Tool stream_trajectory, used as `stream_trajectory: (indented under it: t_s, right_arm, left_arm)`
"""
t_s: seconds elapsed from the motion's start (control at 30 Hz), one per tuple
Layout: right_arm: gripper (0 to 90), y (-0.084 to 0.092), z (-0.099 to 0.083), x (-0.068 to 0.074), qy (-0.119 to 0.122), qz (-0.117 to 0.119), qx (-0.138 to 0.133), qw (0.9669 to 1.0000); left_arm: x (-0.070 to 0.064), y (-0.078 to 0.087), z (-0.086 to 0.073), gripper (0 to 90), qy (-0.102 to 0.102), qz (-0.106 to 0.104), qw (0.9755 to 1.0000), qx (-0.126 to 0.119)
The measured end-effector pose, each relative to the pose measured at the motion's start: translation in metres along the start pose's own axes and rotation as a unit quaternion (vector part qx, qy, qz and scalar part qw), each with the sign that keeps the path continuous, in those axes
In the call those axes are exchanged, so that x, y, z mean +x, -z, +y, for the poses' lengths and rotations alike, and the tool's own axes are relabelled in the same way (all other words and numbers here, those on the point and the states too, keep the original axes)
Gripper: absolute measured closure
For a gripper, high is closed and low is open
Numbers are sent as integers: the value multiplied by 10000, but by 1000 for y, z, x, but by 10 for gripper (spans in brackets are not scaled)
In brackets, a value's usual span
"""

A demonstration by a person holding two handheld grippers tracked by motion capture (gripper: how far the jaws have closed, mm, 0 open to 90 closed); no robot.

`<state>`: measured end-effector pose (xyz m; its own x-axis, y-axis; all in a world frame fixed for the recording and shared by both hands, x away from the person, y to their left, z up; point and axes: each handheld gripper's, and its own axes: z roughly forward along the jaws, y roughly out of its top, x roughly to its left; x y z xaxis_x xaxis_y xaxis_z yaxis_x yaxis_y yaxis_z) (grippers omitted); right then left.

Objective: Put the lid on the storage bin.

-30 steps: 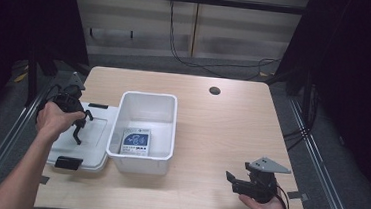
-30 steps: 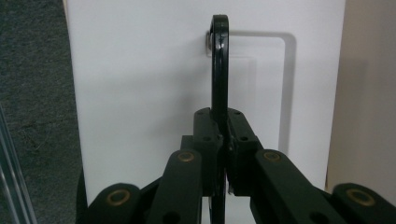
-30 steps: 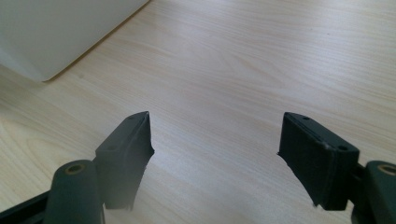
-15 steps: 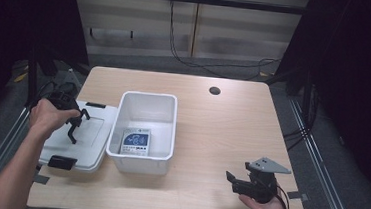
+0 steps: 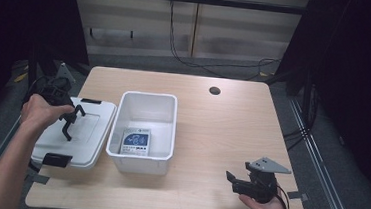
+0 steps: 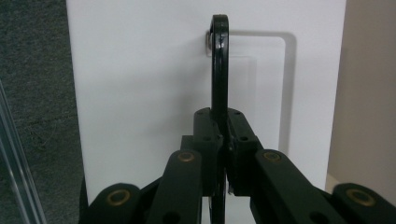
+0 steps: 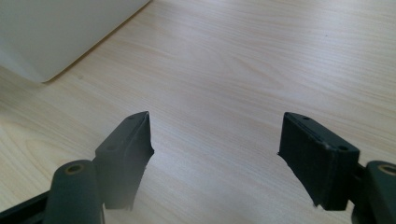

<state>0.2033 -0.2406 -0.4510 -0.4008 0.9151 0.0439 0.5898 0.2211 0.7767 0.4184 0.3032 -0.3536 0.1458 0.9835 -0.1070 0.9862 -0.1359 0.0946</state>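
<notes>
A: Your left gripper (image 6: 223, 140) view shows its tongs clamped on the black handle (image 6: 219, 65) of the white lid (image 6: 140, 84); from above that grip is too small to read.

B: And the pose?

A: Your left forearm reaches toward 1 o'clock from the table's (image 5: 232, 123) 8 o'clock corner, beside the bin (image 5: 149, 101). The handle's length runs straight away along the jaws. Your right gripper (image 7: 215, 149) rests at 5 o'clock, tongs apart.

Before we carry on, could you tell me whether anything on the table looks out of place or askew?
Only the lid: it lies off the bin, hanging over the table at the left edge, with the left gripper shut on its raised black handle. Nothing looks spilled or damaged.
</notes>
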Motion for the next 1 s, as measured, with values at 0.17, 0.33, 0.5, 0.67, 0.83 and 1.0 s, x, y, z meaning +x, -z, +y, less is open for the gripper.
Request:
stream_trajectory:
  t_s: [0.17,0.33,0.5,0.67,0.83,1.0]
  right_arm:
    - [244,0,0,0,11,0,-7,10000]
    - [241,0,0,0,5,9,10,10000]
    - [240,0,0,0,12,17,-1,10000]
    - [239,0,0,0,5,7,-5,10000]
    - [240,0,0,0,11,8,-2,10000]
    - [240,0,0,0,3,8,-6,10000]
  left_arm:
    - [0,5,0,849,-35,-3,10000,8]
    - [2,12,-1,849,-6,25,10000,-3]
    - [1,17,-1,849,-12,12,10000,-2]
    - [-2,26,1,849,-64,-1,9999,-83]
    - [-4,36,2,849,-78,12,9999,-150]
    - [-8,44,3,849,-116,14,9998,-153]
